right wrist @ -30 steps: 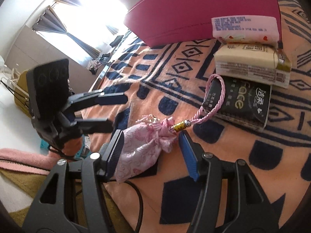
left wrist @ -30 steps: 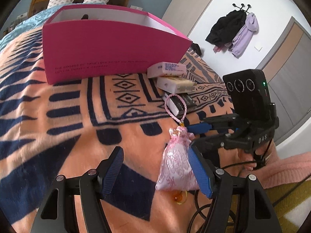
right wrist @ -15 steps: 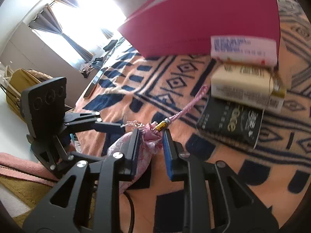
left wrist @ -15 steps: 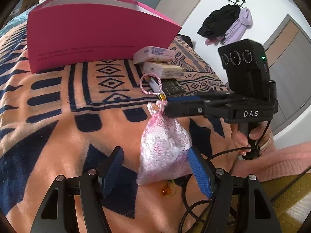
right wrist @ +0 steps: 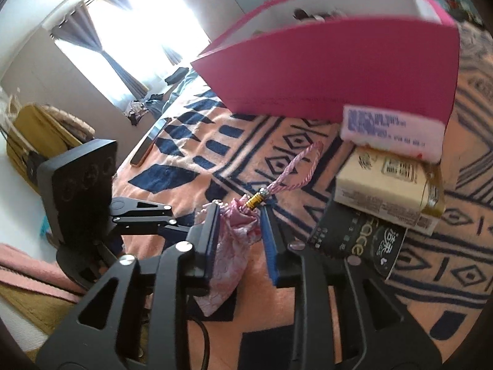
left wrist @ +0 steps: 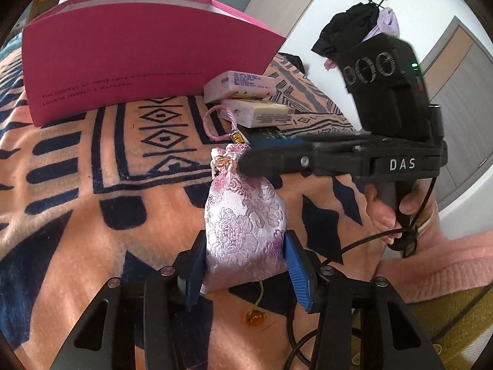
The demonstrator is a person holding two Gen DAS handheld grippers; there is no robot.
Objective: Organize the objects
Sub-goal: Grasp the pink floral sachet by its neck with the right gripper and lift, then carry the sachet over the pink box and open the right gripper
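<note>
Holding the pink sachet (left wrist: 245, 231) above the blanket (left wrist: 92, 191) with your left gripper (left wrist: 243, 265) clamped on its body and your right gripper (right wrist: 240, 234) seemingly pinching its neck, you may tear it by pulling apart.

We look close along each gripper's fingers over the blanket (left wrist: 77, 191); both views face the pink box (left wrist: 129, 55), sharing the satin pouch (left wrist: 243, 225) and packets.
</note>
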